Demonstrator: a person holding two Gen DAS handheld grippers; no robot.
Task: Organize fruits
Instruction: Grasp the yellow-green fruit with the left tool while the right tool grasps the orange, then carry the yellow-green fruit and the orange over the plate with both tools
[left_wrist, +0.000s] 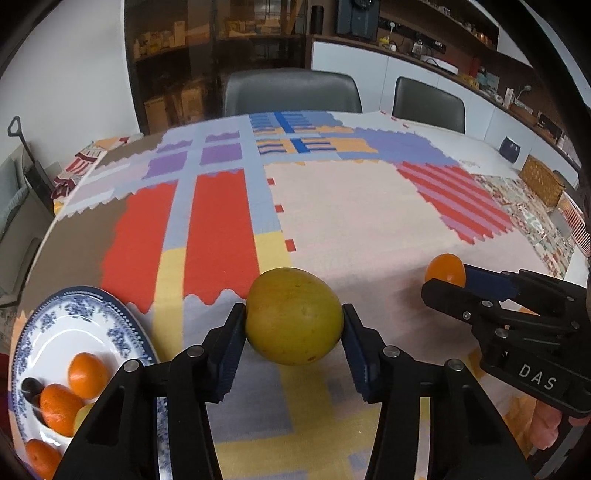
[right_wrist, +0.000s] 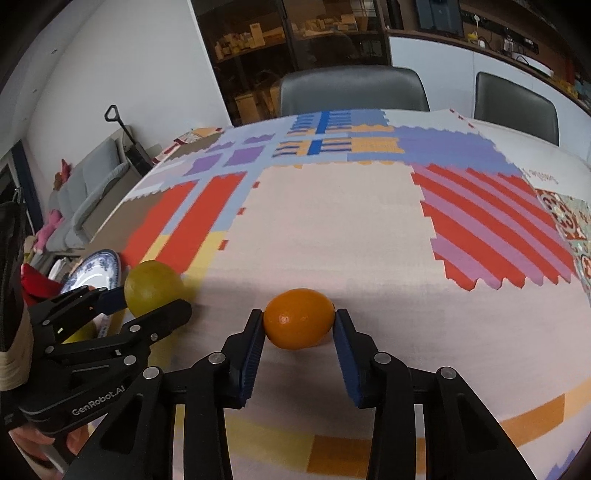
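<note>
Patchwork tablecloth (left_wrist: 351, 206); left claw (left_wrist: 293, 325) clamps pear (left_wrist: 293, 315).

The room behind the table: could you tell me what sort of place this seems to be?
Most likely a home dining area: a table under a patchwork tablecloth, padded chairs drawn up to it, a grey sofa alongside, and stocked shelves behind.

Patchwork-clothed table (right_wrist: 332, 229) carries a plate (left_wrist: 55, 332).
</note>
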